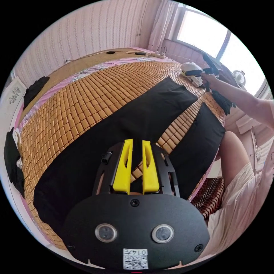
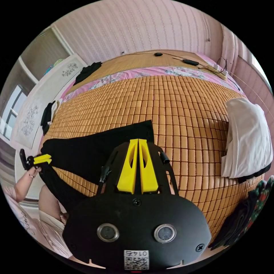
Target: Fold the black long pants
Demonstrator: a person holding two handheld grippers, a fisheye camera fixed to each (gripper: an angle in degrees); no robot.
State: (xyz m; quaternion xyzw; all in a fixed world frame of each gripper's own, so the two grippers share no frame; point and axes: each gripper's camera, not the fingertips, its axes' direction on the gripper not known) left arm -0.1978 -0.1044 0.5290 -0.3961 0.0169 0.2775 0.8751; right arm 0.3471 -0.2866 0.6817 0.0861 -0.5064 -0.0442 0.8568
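**A:** Left gripper view first: what is nearest the lens?

**B:** The left gripper (image 1: 137,145), black-framed with two yellow plastic jaws. The jaws stand a narrow gap apart with nothing between them. It hovers above the crotch of the black long pants (image 1: 114,134), where the two legs part.

**A:** How do the pants lie?

**B:** Spread flat on a woven mat of small amber bamboo tiles (image 1: 71,102) covering a bed. One long leg runs away from the gripper toward the window side; the other leg angles off to the right, near the bed's edge. The waist end lies below and to the left of the jaws.

**A:** And the other hand?

**B:** Far along the bed, a person's hand holds the right gripper (image 1: 189,73) above the mat, past the leg ends. In the right gripper view its yellow jaws (image 2: 138,142) are pressed together, holding nothing, with a pants leg hem lying just beyond their tips.

**A:** So which is closer to what?

**B:** I judge the left nearer the waist, the right nearer the hems; a lengthwise fold would bring those ends together.
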